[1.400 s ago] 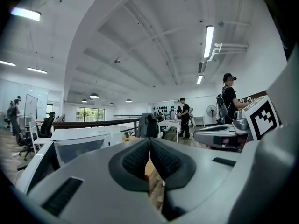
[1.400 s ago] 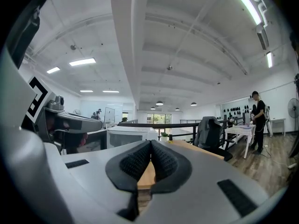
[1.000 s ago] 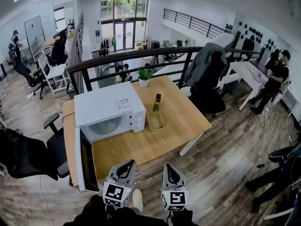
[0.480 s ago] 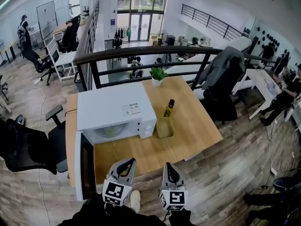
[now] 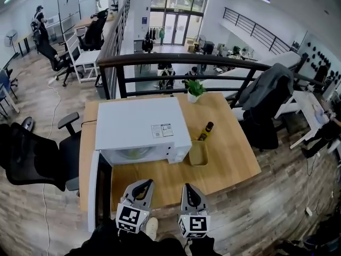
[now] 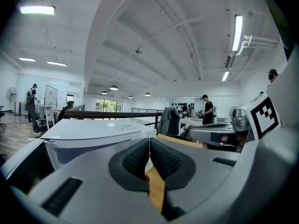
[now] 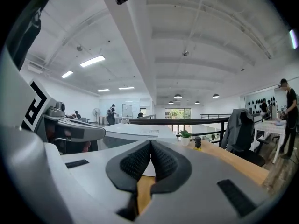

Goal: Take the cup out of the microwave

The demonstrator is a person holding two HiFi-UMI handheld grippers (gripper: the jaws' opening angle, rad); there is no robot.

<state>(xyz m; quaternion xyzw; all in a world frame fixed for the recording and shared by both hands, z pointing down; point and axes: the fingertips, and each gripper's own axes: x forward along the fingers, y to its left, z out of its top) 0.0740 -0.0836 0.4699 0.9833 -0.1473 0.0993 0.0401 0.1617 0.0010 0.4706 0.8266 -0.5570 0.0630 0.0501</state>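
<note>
A white microwave (image 5: 143,126) stands on the left half of a wooden table (image 5: 229,159). Its dark door (image 5: 99,193) hangs open toward me at the left. Inside the cavity a pale greenish shape (image 5: 130,153) shows; I cannot tell whether it is the cup. My left gripper (image 5: 142,184) is shut and empty just before the table's near edge, in front of the cavity. My right gripper (image 5: 188,188) is beside it, also shut and empty. In the left gripper view the shut pads (image 6: 140,155) point past the microwave (image 6: 93,132). The right gripper view has its shut pads (image 7: 161,158) facing the microwave (image 7: 135,132).
A dark bottle (image 5: 206,130) and an olive-green container (image 5: 198,153) stand right of the microwave, and a potted plant (image 5: 195,89) stands at the far edge. A black office chair (image 5: 37,159) is at the left and a railing (image 5: 186,60) runs behind. A chair draped with a jacket (image 5: 266,97) is at the right.
Both grippers and my view have come closer to the table. The microwave now sits nearer and more central. Both grippers stay shut.
</note>
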